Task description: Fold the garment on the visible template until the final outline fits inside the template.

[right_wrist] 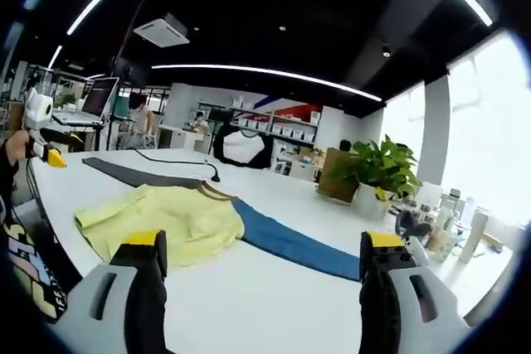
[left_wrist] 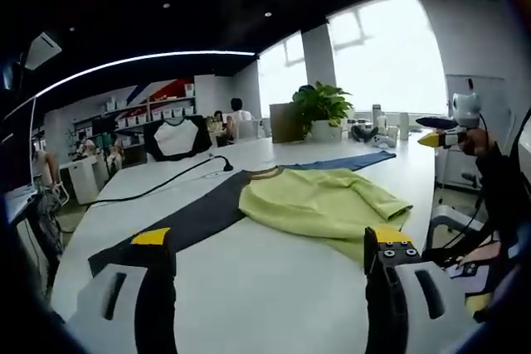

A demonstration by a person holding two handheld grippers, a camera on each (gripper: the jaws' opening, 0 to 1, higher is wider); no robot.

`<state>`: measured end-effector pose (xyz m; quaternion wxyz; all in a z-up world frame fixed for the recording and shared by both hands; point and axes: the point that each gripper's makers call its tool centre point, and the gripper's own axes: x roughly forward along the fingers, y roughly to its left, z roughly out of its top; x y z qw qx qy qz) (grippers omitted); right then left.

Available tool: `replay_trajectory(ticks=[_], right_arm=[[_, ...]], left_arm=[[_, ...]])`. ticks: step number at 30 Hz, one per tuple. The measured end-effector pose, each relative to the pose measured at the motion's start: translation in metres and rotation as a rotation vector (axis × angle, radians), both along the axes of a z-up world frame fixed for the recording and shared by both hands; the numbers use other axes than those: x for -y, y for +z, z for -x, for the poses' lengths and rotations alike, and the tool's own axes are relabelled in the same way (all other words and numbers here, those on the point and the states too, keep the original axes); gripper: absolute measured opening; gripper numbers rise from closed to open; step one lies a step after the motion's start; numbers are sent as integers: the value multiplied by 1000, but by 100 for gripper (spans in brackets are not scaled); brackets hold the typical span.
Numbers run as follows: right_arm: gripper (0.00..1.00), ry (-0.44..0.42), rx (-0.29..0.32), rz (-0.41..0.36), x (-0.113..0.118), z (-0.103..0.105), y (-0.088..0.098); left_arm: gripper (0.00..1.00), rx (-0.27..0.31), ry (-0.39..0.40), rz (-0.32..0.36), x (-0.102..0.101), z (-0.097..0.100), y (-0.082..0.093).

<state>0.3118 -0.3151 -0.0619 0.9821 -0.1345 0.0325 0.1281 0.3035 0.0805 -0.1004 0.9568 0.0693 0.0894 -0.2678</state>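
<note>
My left tool (left_wrist: 270,267) jaws apart and empty above the white desk (left_wrist: 274,296), my right tool (right_wrist: 261,267) likewise apart, yellow-green garment (left_wrist: 319,201) lying crumpled across a dark and blue strip (right_wrist: 290,246), possibly the template, potted plant (right_wrist: 377,172) behind

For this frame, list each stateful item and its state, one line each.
Yellow-green long-sleeved garment: partly folded, lying on the strip.
Dark grey and blue template strip: flat on the white table, partly covered.
Left gripper: open, empty.
Right gripper: open, empty.
</note>
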Motion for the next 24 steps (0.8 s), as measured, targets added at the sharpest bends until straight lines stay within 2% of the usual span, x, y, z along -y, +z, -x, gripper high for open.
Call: replay_trajectory(ticks=[5, 12, 17, 19, 24], right_arm=[[99, 28, -23, -1, -13, 1, -8], [98, 81, -55, 9, -37, 8, -20], [96, 160, -106, 13, -68, 7, -40], [96, 184, -125, 16, -81, 5, -48], [95, 227, -149, 21, -101, 3, -59]], left_arm=[[95, -29, -85, -21, 29, 4, -12], [92, -20, -185, -59, 60, 9, -26], [82, -28, -283, -69, 86, 15, -40], [75, -44, -314, -61, 93, 19, -45], [62, -63, -358, -71, 101, 25, -57]])
